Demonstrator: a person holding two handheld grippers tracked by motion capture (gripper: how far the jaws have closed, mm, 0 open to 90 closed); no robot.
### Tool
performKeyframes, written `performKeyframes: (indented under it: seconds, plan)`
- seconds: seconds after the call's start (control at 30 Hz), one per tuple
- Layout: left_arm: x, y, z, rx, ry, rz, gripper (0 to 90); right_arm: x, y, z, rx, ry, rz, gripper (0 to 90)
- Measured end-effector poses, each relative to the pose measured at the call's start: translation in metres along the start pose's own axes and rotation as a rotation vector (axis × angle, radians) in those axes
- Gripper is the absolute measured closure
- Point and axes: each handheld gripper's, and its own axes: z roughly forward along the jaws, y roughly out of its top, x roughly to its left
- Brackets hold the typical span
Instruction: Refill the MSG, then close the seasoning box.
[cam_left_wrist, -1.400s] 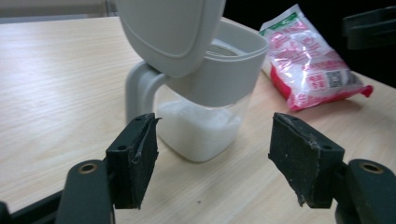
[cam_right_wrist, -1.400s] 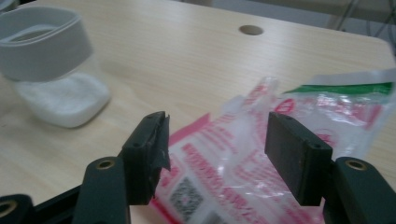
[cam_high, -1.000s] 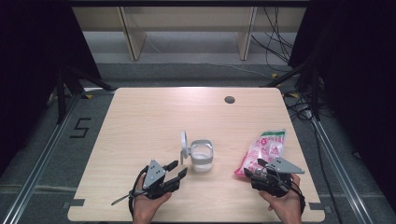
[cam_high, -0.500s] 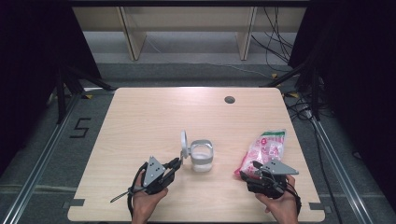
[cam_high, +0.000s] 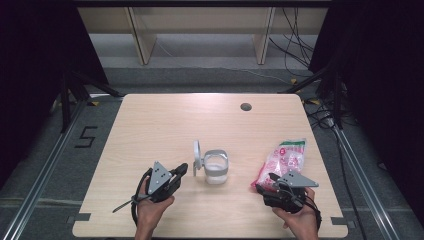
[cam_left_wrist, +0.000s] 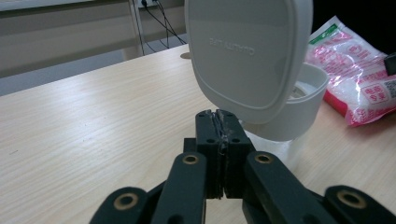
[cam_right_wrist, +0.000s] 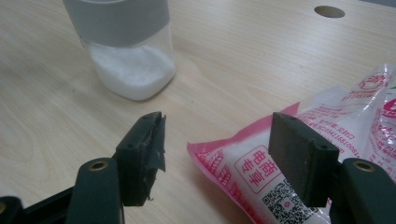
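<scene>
A clear jar (cam_high: 216, 167) with a grey collar stands mid-table, white grains in its base (cam_right_wrist: 130, 65). Its white flip lid (cam_high: 198, 154) stands up open and looms close in the left gripper view (cam_left_wrist: 247, 51). My left gripper (cam_high: 184, 169) points at the lid from the left. Its jaws have just been closing and now meet with nothing between them (cam_left_wrist: 220, 122). A pink and white bag (cam_high: 285, 157) lies at the right. My right gripper (cam_high: 270, 181) stands open at the bag's near end, and a corner of the bag (cam_right_wrist: 252, 163) lies between its jaws (cam_right_wrist: 222, 147) without being pressed.
A round cable hole (cam_high: 245, 106) sits near the table's far edge. Bare wood (cam_high: 165, 125) stretches behind and left of the jar. The front edge (cam_high: 210, 234) runs just below both hands. Black stand legs and cables lie on the floor around the table.
The left gripper's jaws have gone from open to shut, a little short of the lid. The right gripper, the jar and the bag have not moved.
</scene>
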Motion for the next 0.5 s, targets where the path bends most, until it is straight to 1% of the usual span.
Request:
performKeyframes:
  seconds: [0.03,0.1,0.13,0.17,0.2,0.23,0.27,0.3,0.33,0.37,0.4,0.43,0.47,0.5]
  plan:
    - [0.001,0.000,0.001,-0.004,0.002,-0.006,88.9,0.000,0.000,0.000,0.000,0.001,0.002,36.5]
    - [0.003,0.001,0.000,0.001,0.003,-0.002,89.0,0.000,0.000,0.001,0.002,0.001,0.003,36.7]
    - [0.003,0.002,0.000,-0.009,0.003,-0.006,89.1,0.000,-0.001,0.001,0.006,0.001,0.001,36.7]
    - [0.004,0.003,-0.001,0.002,0.005,0.004,89.1,0.000,-0.001,0.002,0.001,0.009,0.002,36.8]
    - [0.005,0.003,-0.001,-0.004,0.003,-0.001,89.0,0.000,-0.001,0.002,0.010,0.008,0.004,36.8]
    - [0.006,0.003,-0.001,-0.004,0.002,0.007,89.1,0.001,-0.001,0.003,0.006,0.013,0.009,36.8]
    - [0.008,0.002,-0.001,0.000,0.004,0.007,89.1,0.002,-0.001,0.002,0.012,0.005,-0.001,36.8]
    - [0.009,0.002,-0.001,-0.004,0.006,0.002,89.1,0.003,-0.001,0.002,0.010,0.013,0.005,36.8]
    - [0.010,0.002,-0.001,-0.018,-0.002,-0.012,89.1,0.004,-0.001,0.002,0.016,0.020,0.005,36.8]
    - [0.010,0.003,-0.002,-0.015,-0.003,-0.012,89.1,0.007,-0.001,0.002,0.021,0.011,0.021,36.8]
    - [0.011,0.003,-0.002,-0.016,0.000,-0.005,89.1,0.005,-0.001,0.003,0.015,0.015,-0.016,36.8]
    - [0.011,0.004,-0.002,-0.023,-0.006,-0.003,89.1,0.005,-0.001,0.004,0.013,0.029,-0.004,36.8]
    - [0.011,0.004,-0.002,-0.021,-0.007,-0.006,89.1,0.005,-0.001,0.004,0.017,0.017,-0.011,36.8]
    - [0.010,0.005,-0.003,-0.017,-0.002,-0.009,89.2,0.005,-0.001,0.004,0.020,0.015,-0.011,36.8]
